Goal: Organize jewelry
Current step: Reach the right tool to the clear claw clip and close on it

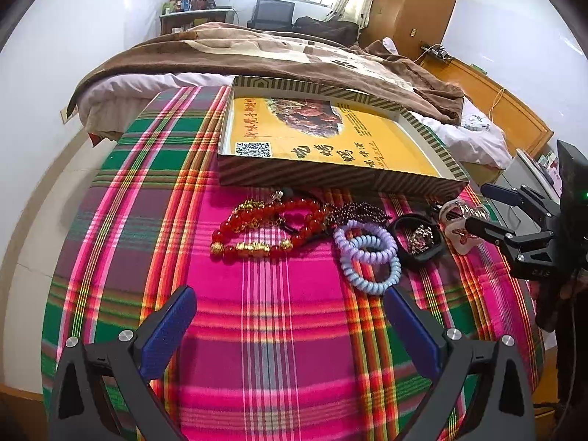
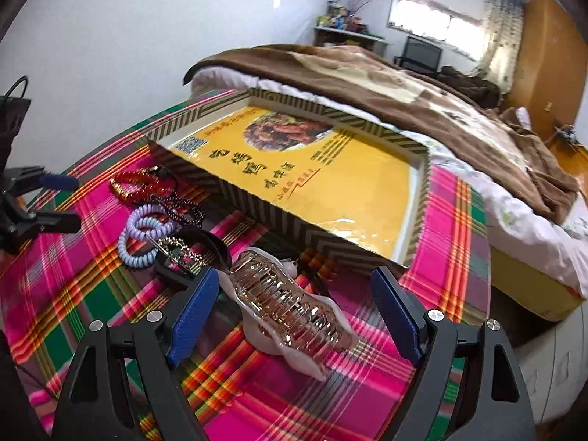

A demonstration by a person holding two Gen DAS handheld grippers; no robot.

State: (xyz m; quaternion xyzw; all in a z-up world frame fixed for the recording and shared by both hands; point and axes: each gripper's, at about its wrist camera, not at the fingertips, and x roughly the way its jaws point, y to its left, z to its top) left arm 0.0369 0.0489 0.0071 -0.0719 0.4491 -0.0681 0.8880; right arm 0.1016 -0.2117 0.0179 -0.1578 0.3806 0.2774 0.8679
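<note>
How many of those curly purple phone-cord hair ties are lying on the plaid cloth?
2. One spiral hair tie lies nearer the striped box, overlapping the second spiral tie just in front of it, between the red bead bracelets and the black band. Others could be hidden underneath.

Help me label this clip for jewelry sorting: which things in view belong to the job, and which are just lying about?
Belong to the job:
red bead bracelets
purple coil hair ties
dark bead strand
black band
clear hair claw
striped box
left gripper, open
right gripper, open around the claw

Just lying about:
brown blanket
chair
wooden wardrobe
</note>
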